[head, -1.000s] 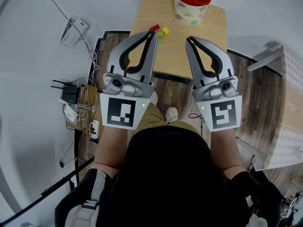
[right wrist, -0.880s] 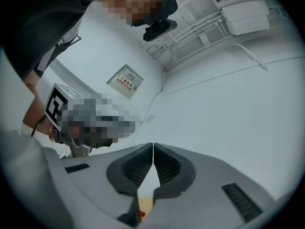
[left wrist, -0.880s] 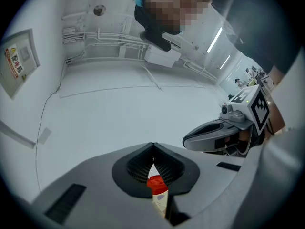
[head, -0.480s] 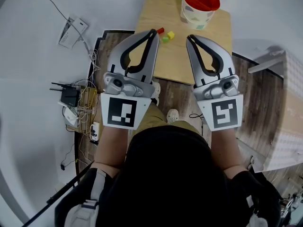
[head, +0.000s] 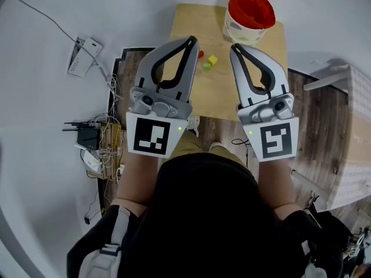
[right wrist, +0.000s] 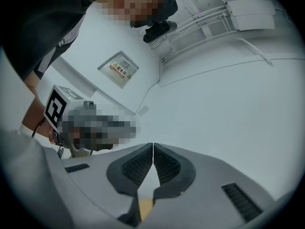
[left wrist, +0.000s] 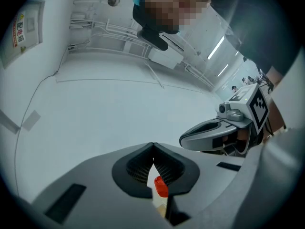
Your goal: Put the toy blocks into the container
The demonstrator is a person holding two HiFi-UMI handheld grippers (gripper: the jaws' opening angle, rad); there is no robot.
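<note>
A small wooden table (head: 188,22) stands ahead in the head view. A red-lined container (head: 250,9) sits at its far right corner. Three small blocks lie close together on it: red (head: 200,54), yellow (head: 213,59) and green (head: 206,66). My left gripper (head: 192,40) is shut and empty, its tip hovering just left of the blocks. The red block (left wrist: 161,186) shows beyond the closed jaws in the left gripper view. My right gripper (head: 234,48) is shut and empty too, just right of the blocks and in front of the container.
A router and a tangle of cables (head: 88,136) lie on the floor at the left, with a white box (head: 80,55) further back. A white perforated panel (head: 351,149) stands at the right. The person's shoes (head: 191,122) are near the table's front edge.
Both grippers have moved forward over the table. The table, blocks and container sit lower and nearer in the head view. Both stay shut.
</note>
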